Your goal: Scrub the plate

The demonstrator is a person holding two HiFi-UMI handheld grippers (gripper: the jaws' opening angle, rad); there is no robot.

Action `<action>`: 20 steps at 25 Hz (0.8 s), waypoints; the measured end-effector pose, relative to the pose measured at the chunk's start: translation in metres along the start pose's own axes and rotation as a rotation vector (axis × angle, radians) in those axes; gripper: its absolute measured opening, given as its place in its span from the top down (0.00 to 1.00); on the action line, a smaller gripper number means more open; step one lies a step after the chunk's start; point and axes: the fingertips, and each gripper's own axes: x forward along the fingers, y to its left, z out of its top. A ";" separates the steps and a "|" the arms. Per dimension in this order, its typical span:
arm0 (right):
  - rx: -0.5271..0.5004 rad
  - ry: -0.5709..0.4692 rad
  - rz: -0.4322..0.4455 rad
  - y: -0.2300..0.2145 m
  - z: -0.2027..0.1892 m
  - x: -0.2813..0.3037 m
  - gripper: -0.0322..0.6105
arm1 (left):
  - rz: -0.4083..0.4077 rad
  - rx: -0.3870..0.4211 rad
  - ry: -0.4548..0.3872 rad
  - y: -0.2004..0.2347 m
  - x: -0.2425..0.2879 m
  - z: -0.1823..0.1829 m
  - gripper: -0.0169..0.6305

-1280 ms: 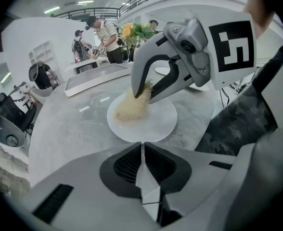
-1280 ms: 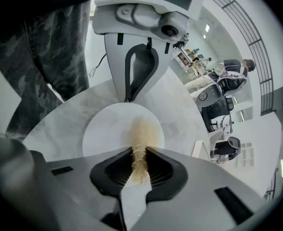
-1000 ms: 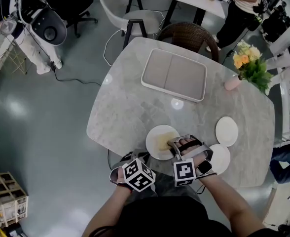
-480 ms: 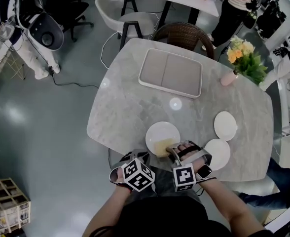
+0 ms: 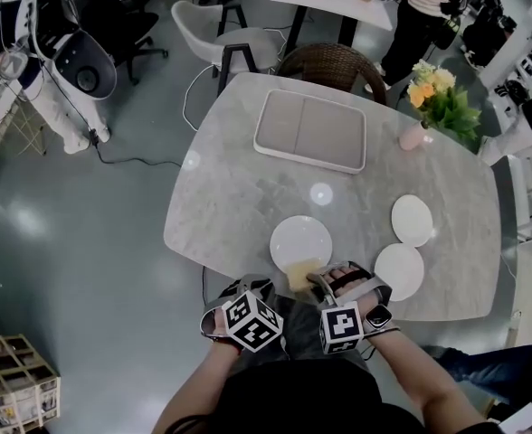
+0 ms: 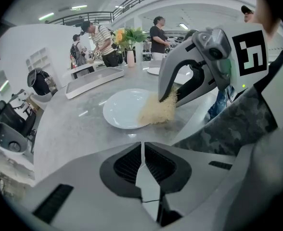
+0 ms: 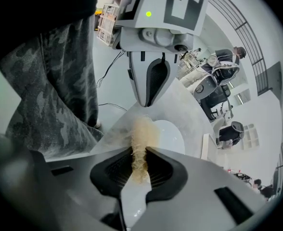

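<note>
Your right gripper is clamped on a pale yellow scrub pad, with the fibrous wad pinched between the two jaws and sticking out past their tips. You hold the pad against the near rim of the white plate, half over the plate and half over the table. The plate lies flat close to the table's near edge, about midway along it. Your left gripper has its jaws pressed together with nothing between them. You hold it just off the near edge, over your lap, beside the right gripper and pointing toward the plate. Two smaller white plates sit toward the table's right edge, one near the scrubbed plate and one a little farther in. A grey two-part tray rests near the far edge, and a pink vase of flowers stands at the far right corner.
</note>
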 end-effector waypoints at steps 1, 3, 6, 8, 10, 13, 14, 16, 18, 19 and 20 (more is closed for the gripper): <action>0.014 -0.004 0.001 0.002 0.002 -0.002 0.84 | 0.001 0.001 -0.002 -0.001 -0.001 -0.001 0.92; 0.048 -0.010 0.005 0.005 0.005 -0.005 0.84 | 0.003 0.000 -0.005 -0.002 -0.004 -0.004 0.92; 0.138 -0.047 -0.006 0.005 0.012 -0.013 0.84 | 0.002 -0.014 -0.025 -0.003 -0.008 -0.006 0.92; 0.232 -0.089 -0.019 0.003 0.018 -0.019 0.84 | -0.003 -0.043 -0.063 -0.002 -0.013 -0.004 0.92; 0.346 -0.135 -0.037 0.000 0.023 -0.027 0.84 | -0.010 -0.091 -0.120 -0.001 -0.020 0.000 0.92; 0.525 -0.207 -0.071 -0.006 0.028 -0.039 0.84 | -0.013 -0.166 -0.223 0.003 -0.031 0.009 0.92; 0.580 -0.231 -0.083 -0.009 0.029 -0.044 0.84 | -0.010 -0.186 -0.261 0.004 -0.036 0.012 0.92; 0.682 -0.281 -0.109 -0.013 0.033 -0.054 0.84 | -0.001 -0.221 -0.340 0.008 -0.046 0.019 0.92; 0.783 -0.334 -0.135 -0.017 0.036 -0.063 0.84 | 0.005 -0.255 -0.412 0.010 -0.057 0.025 0.92; 0.835 -0.361 -0.147 -0.019 0.037 -0.068 0.84 | 0.008 -0.270 -0.448 0.011 -0.062 0.028 0.92; 0.889 -0.391 -0.157 -0.020 0.038 -0.072 0.84 | 0.010 -0.282 -0.483 0.011 -0.067 0.031 0.92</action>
